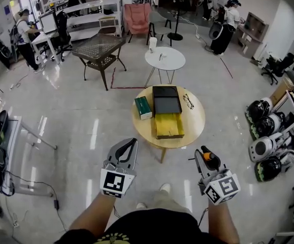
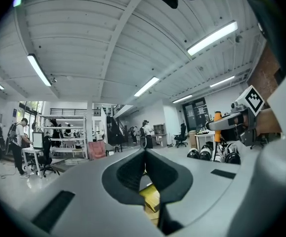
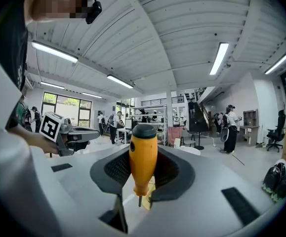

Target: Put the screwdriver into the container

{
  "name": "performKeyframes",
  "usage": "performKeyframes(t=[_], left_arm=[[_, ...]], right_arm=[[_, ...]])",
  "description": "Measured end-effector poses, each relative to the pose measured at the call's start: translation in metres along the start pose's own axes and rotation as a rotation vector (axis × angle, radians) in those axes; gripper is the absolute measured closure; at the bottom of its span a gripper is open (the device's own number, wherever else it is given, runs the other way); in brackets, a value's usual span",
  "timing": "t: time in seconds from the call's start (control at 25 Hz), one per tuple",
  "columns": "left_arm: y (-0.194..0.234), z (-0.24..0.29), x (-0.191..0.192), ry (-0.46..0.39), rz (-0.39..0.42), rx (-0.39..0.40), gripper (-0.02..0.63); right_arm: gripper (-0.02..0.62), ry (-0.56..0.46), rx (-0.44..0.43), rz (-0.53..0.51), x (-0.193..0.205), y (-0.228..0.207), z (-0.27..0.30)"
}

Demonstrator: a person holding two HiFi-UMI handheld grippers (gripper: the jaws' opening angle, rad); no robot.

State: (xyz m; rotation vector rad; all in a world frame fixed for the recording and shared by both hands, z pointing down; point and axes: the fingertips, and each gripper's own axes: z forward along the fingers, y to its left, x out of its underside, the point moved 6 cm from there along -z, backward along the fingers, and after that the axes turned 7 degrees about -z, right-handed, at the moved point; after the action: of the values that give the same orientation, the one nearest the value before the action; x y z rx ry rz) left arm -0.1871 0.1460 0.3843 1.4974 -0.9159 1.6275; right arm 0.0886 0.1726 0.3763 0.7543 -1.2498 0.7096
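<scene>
- Holding the screwdriver (image 3: 143, 162) upright in the right gripper (image 3: 143, 149), jaws clamped on the orange handle, black cap up and thin shaft pointing down.
- Carrying nothing in the left gripper (image 2: 144, 153), jaws brought together at the tips, level with the right one and well apart from it.
- Could swivel or slip in that clamp: smooth, rounded handle, gripped across only part of its length, so a jolt on the way forward may tilt the shaft or send the tool to the floor.
- Standing well short of the round wooden table (image 1: 195, 123), so a long reach ahead, and more chance of a wobble.
- Could catch the table edge or the near wall of the tray if brought in too low, since the shaft hangs below the jaws.
- Could bounce out or roll off if let go from too high or off-centre over the narrow opening.
- Nearest container: yellow tray (image 1: 168, 127), open on top, lying toward the near side of the table; looks empty, though too small to be sure.
- Just behind it and touching: black box (image 1: 167, 99), dark all over; cannot tell whether open or lidded, nor what lies inside.
- Just beside the black box: green box (image 1: 143, 108) on the left, closed, and a pair of glasses (image 1: 188, 101) on the right; either could be knocked by a wide swing.
- Farther off: small white table (image 1: 173, 61) with a few small items, no part of this job by the look of it.
</scene>
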Motion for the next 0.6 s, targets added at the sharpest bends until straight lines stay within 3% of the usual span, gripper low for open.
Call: performKeyframes(t=[0.6], left_arm=[[0.01, 0.103, -0.006, 0.021, 0.006, -0.011, 0.592]], right_arm=[[0.491, -0.002, -0.048, 0.044, 0.009, -0.088, 0.064]])
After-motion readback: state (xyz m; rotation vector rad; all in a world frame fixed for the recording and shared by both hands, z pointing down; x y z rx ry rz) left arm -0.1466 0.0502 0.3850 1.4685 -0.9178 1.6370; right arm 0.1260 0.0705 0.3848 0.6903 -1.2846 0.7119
